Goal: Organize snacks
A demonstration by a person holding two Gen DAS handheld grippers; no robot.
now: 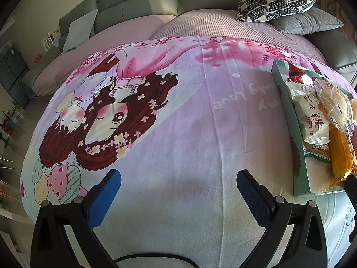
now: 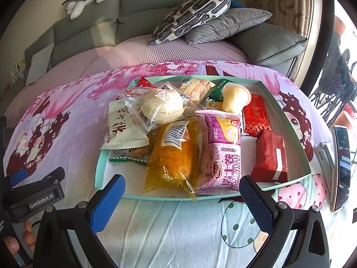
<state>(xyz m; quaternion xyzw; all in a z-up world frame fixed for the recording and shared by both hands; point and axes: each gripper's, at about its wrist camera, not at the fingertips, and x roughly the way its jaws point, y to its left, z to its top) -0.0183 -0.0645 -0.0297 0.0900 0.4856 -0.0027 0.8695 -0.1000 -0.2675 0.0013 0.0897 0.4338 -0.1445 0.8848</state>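
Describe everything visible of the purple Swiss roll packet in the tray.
The purple Swiss roll packet is a sealed, glossy plastic wrapper with crimped zigzag ends, printed with a date code, a red round logo and Chinese characters. It lies lengthwise in the mint-green tray, its near end over the tray's front rim. The yellow cake packet presses against one side; a red wrapped block sits on its other side. A pale bun packet rests on its far end. No claw touches it.

Cartoon-print sheet [image 2: 156, 223]: soft matt cloth, faintly creased.
Tray [image 2: 99, 169]: matt mint cardboard.
Yellow cake wrapper [image 2: 171, 163]: clear, glossy, crinkled plastic.
Red packet [image 2: 271, 154]: shiny foil-like wrap.
Right claw [image 2: 181, 203]: matt black plastic, blue textured pads [image 2: 256, 203].
Sofa [image 2: 142, 6]: smooth grey leather-like upholstery.
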